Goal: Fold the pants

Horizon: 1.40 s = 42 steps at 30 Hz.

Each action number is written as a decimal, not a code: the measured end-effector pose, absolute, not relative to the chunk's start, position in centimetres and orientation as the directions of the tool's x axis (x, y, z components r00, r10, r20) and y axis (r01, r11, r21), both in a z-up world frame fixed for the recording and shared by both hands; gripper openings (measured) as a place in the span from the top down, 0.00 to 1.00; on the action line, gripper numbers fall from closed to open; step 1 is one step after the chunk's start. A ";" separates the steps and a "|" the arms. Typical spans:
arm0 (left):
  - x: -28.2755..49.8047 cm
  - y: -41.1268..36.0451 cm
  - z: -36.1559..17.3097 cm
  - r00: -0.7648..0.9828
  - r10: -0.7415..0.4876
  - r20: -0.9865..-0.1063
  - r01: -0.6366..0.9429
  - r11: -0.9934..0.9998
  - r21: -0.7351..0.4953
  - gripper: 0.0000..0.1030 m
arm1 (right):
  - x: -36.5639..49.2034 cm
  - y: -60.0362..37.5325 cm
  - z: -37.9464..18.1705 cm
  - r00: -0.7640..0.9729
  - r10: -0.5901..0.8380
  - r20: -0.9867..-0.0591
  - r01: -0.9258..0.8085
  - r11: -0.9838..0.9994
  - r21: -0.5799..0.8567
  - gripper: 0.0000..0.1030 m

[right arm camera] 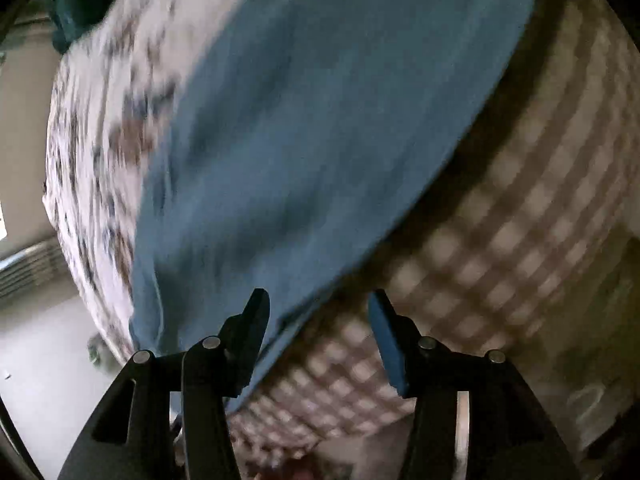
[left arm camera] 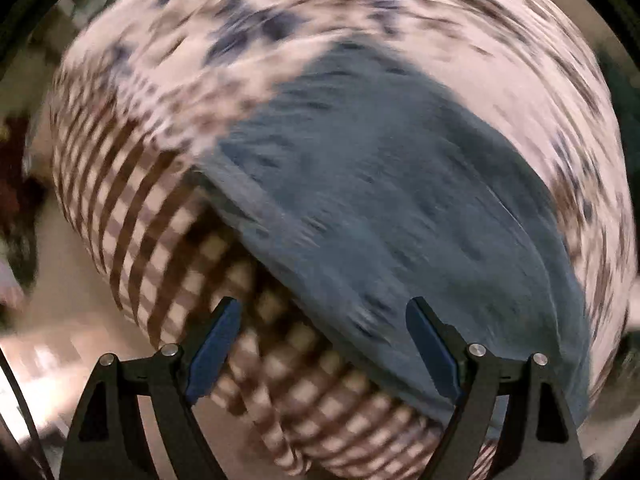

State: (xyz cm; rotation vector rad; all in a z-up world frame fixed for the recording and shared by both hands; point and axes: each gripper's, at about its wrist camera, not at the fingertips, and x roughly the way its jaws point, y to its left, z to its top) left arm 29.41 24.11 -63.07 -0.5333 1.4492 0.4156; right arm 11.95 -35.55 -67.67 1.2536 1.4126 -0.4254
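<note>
The blue pants (left arm camera: 380,184) lie spread flat on a bed, blurred by motion in both views. My left gripper (left arm camera: 322,302) hangs open and wide above the pants' near edge, where blue cloth meets a brown-and-white checked cover (left arm camera: 160,220); nothing is between its blue pads. In the right wrist view the pants (right arm camera: 320,120) fill the upper middle. My right gripper (right arm camera: 319,294) is open above their lower edge, and its left finger (right arm camera: 252,328) overlaps the blue cloth in the picture. No cloth is pinched between the pads.
Under the pants lies a white sheet with blue and brown flowers (left arm camera: 280,20) (right arm camera: 100,140). The checked cover (right arm camera: 500,240) hangs over the bed's side. Pale floor (left arm camera: 60,320) (right arm camera: 40,360) shows beside the bed, with a slatted grille (right arm camera: 28,268) at the left.
</note>
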 end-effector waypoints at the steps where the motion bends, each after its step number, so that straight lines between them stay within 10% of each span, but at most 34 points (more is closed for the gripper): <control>1: 29.6 25.7 -64.1 0.076 -0.090 -0.993 -0.608 0.785 -0.118 0.18 | 12.0 -33.9 -68.4 0.216 0.457 -0.863 0.848 0.351 0.398 0.47; 6: 30.4 28.9 -65.7 0.132 -0.141 -0.981 -0.671 0.715 -0.193 0.22 | 12.1 -29.2 -69.2 0.315 0.437 -0.843 0.839 0.286 0.462 0.47; 8: 30.9 29.1 -65.7 0.170 -0.140 -0.975 -0.660 0.719 -0.218 0.50 | 12.2 -28.9 -69.1 0.307 0.403 -0.862 0.846 0.299 0.441 0.49; 14: 31.2 28.5 -64.6 0.197 -0.114 -0.974 -0.622 0.753 -0.214 0.67 | 14.1 -28.7 -65.5 0.355 0.354 -0.865 0.812 0.343 0.473 0.50; 22: 30.9 30.4 -64.4 0.175 -0.135 -0.975 -0.610 0.763 -0.215 0.78 | 15.6 -25.7 -72.5 0.298 0.508 -0.808 0.844 0.255 0.472 0.50; 25: 31.3 30.2 -64.5 0.175 -0.138 -0.975 -0.608 0.764 -0.218 0.78 | 15.4 -25.8 -73.0 0.309 0.457 -0.834 0.857 0.246 0.452 0.89; 33: 31.0 29.5 -63.7 0.147 -0.087 -0.985 -0.587 0.794 -0.158 0.79 | 15.6 -24.9 -69.3 0.112 0.411 -0.905 0.786 0.520 0.333 0.98; 37: 31.6 29.5 -63.2 0.087 -0.067 -0.994 -0.589 0.801 -0.106 0.74 | 18.8 -25.5 -70.6 -0.060 0.486 -0.872 0.735 0.613 0.292 0.91; 39: 32.1 28.0 -61.2 0.059 0.014 -0.998 -0.522 0.853 -0.018 0.71 | 21.0 -25.5 -68.4 -0.047 0.486 -0.873 0.675 0.660 0.331 0.75; 42: 32.9 24.6 -58.5 0.085 0.161 -0.983 -0.398 0.910 0.114 0.39 | 25.8 -24.4 -63.4 0.001 0.473 -0.881 0.539 0.742 0.399 0.34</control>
